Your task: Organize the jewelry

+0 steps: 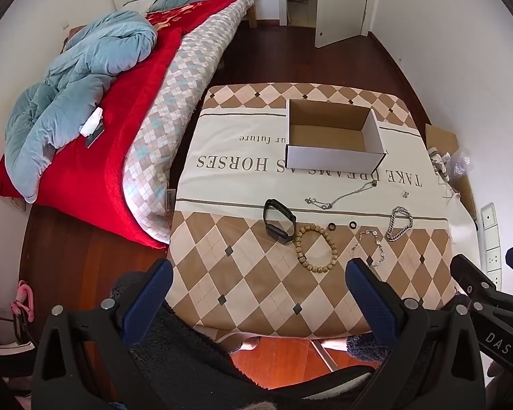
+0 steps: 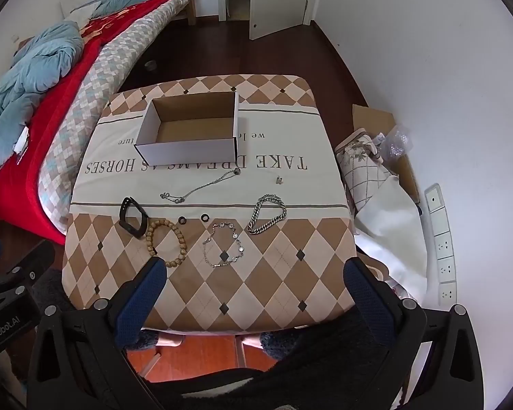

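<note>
Left hand-held gripper [image 1: 260,273]: jaws wide apart, nothing between them, poised over the near tabletop [image 2: 290,290] edge.

Jewelry lies in a loose row across mid-tabletop, spaced for single picks. Left to right: black band [image 2: 132,220], bead bracelet [image 2: 167,242], two small black rings [image 2: 193,219], thin chain bracelet [image 2: 224,244], heavy chain bracelet [image 2: 266,215]. Necklace [image 2: 201,186] at 12 o'clock of the rings.

Open box [image 2: 191,126] beyond, empty, likely the destination.

Right hand-held gripper [image 2: 254,273]: jaws apart, empty.

On the tablecloth [image 2: 290,184] I read, upside down from my side, "TAKE DREAMS AS HORSES", partly covered by the box [image 2: 188,147]. On the left gripper [image 2: 3,328] I read "GenRobot.AI", and on the right gripper [image 1: 496,338] "DAS".
</note>
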`<control>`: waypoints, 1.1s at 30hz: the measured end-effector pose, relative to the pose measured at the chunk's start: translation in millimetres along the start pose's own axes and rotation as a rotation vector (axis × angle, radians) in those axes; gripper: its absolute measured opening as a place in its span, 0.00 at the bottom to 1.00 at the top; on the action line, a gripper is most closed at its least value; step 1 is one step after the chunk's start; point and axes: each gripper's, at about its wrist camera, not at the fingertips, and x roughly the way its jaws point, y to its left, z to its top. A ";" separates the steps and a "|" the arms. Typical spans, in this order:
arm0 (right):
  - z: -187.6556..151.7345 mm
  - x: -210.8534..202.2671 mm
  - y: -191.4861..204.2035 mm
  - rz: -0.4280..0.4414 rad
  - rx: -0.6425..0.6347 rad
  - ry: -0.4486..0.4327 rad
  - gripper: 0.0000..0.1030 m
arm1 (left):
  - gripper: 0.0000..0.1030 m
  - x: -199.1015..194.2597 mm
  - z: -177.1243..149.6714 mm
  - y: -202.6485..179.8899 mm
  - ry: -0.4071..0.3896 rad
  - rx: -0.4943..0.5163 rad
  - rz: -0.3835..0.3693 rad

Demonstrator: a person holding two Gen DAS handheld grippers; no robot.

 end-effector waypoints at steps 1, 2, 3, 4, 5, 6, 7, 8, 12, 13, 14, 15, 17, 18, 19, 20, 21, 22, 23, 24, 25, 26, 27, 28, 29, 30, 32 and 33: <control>0.2 0.0 -0.6 0.002 0.002 0.001 1.00 | 1.00 0.1 -0.6 0.3 -0.002 0.000 0.000; -0.4 -0.4 -0.2 0.001 0.000 -0.002 1.00 | 1.00 -0.3 -0.7 -0.2 -0.003 0.000 0.001; -0.5 -0.6 -0.1 0.000 -0.001 -0.004 1.00 | 1.00 -1.5 -0.3 0.0 -0.003 0.000 0.000; -0.6 -0.5 -0.4 0.001 -0.001 -0.004 1.00 | 1.00 -1.5 -0.6 0.1 -0.004 0.001 0.000; 0.5 -2.1 -0.9 0.002 0.000 -0.005 1.00 | 1.00 -1.5 -0.4 0.1 -0.005 0.001 0.000; 1.8 -3.6 -1.7 0.002 0.000 -0.006 1.00 | 1.00 -3.6 -2.8 1.5 -0.012 0.004 0.000; 2.7 -4.6 -2.5 0.002 0.000 -0.008 1.00 | 1.00 -4.8 -3.9 2.0 -0.016 0.006 -0.001; 3.5 -4.9 -2.0 0.002 0.000 -0.009 1.00 | 1.00 -5.4 -3.9 1.9 -0.018 0.006 -0.001; 1.3 -10.2 -5.1 0.006 0.007 -0.023 1.00 | 1.00 -9.7 -4.4 1.8 -0.027 0.009 -0.001; 1.5 -11.1 -5.8 0.008 0.010 -0.025 1.00 | 1.00 -11.1 -4.5 2.2 -0.029 0.010 -0.002; 1.1 -12.0 -5.8 0.007 0.012 -0.029 1.00 | 1.00 -11.9 -4.5 2.2 -0.031 0.010 -0.003; 0.9 -13.0 -6.4 0.006 0.014 -0.033 1.00 | 1.00 -12.7 -4.4 1.6 -0.034 0.011 -0.002; 0.8 -14.2 -6.5 0.003 0.015 -0.037 1.00 | 1.00 -14.1 -4.5 1.3 -0.038 0.013 -0.002; 0.5 -14.5 -6.5 0.002 0.017 -0.038 1.00 | 1.00 -14.8 -4.1 1.5 -0.040 0.013 -0.003; 0.8 -14.9 -6.7 0.002 0.018 -0.039 1.00 | 1.00 -15.2 -4.2 1.4 -0.041 0.014 -0.003; 0.7 -15.1 -7.2 0.000 0.019 -0.040 1.00 | 1.00 -15.8 -4.2 1.3 -0.042 0.014 -0.004; 0.2 -15.5 -7.3 0.000 0.020 -0.041 1.00 | 1.00 -15.8 -4.5 1.2 -0.043 0.014 -0.004; 0.3 -15.4 -7.7 0.000 0.021 -0.040 1.00 | 1.00 -16.2 -4.7 1.1 -0.044 0.014 -0.004; 0.5 -15.8 -7.3 0.000 0.021 -0.041 1.00 | 1.00 -16.4 -4.6 1.0 -0.044 0.015 -0.004; 0.7 -15.9 -7.3 -0.001 0.019 -0.042 1.00 | 1.00 -16.4 -4.4 1.0 -0.043 0.014 -0.004; 1.0 -15.8 -7.6 0.000 0.019 -0.042 1.00 | 1.00 -16.4 -4.4 0.9 -0.044 0.014 -0.005; 0.8 -16.0 -7.8 0.000 0.019 -0.043 1.00 | 1.00 -17.0 -4.4 0.7 -0.045 0.015 -0.004; 0.7 -16.2 -7.7 0.000 0.020 -0.044 1.00 | 1.00 -16.5 -4.0 0.9 -0.044 0.015 -0.003; 0.8 -16.2 -8.0 0.000 0.020 -0.045 1.00 | 1.00 -17.2 -4.2 0.8 -0.046 0.015 -0.004; 1.0 -16.4 -7.4 -0.001 0.018 -0.044 1.00 | 1.00 -18.0 -4.0 0.8 -0.047 0.015 -0.003; 1.1 -16.4 -7.7 0.000 0.020 -0.045 1.00 | 1.00 -18.6 -3.7 0.7 -0.048 0.015 -0.003; 1.2 -17.3 -7.6 0.000 0.020 -0.047 1.00 | 1.00 -19.3 -3.1 0.3 -0.048 0.015 -0.003; 1.4 -17.3 -7.7 0.000 0.020 -0.047 1.00 | 1.00 -19.3 -3.0 0.2 -0.049 0.016 -0.002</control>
